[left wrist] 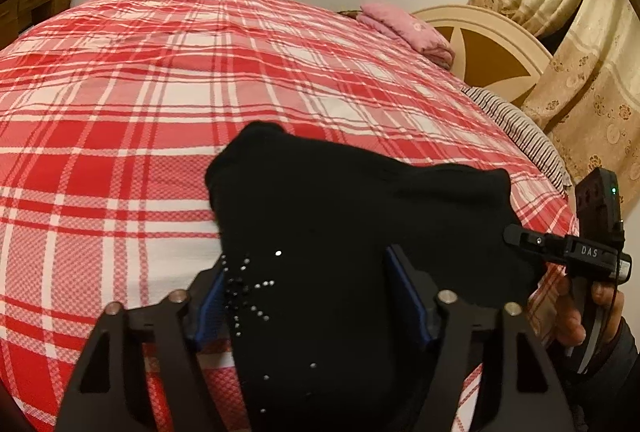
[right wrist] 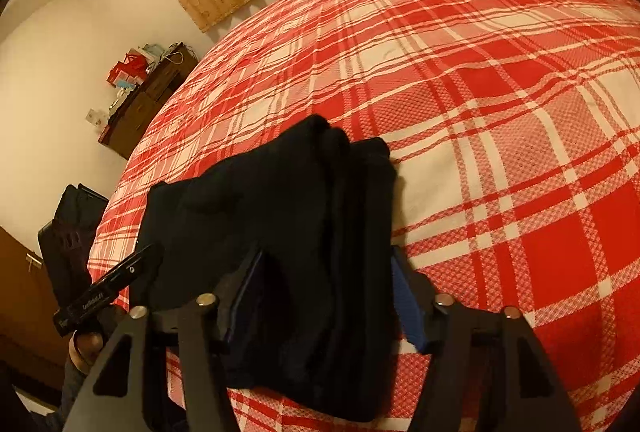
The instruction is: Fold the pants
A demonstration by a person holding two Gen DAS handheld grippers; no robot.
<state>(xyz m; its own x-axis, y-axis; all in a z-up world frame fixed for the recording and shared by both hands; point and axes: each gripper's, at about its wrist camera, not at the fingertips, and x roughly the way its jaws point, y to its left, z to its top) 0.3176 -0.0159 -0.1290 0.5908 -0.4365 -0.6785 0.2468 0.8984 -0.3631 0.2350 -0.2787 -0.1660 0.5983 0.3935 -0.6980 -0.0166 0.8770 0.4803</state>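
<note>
Black pants (left wrist: 360, 232): folded bundle near the edge of the red plaid bed cover (left wrist: 120, 111), rhinestones on one side.
Left gripper (left wrist: 312, 296): angled down; the cloth sits between its blue pads, seemingly pinched.
Right gripper (right wrist: 328, 292): angled down, jaws around the folded layers; real pressure is hard to tell.
Hand (left wrist: 576, 316): around the right tool's handle.

Pants (left wrist: 360, 232) lay bunched on bedspread (left wrist: 160, 91) at near edge of bed. Left gripper (left wrist: 312, 296) straddled one end, right gripper (right wrist: 324, 292) the other, fabric btwn jaws of each. Folded blanket (left wrist: 404, 31) and pillow (left wrist: 516, 127) sat at far end, by headboard (left wrist: 480, 47). Cabinet (right wrist: 140, 103) stood against wall beyond bed.
</note>
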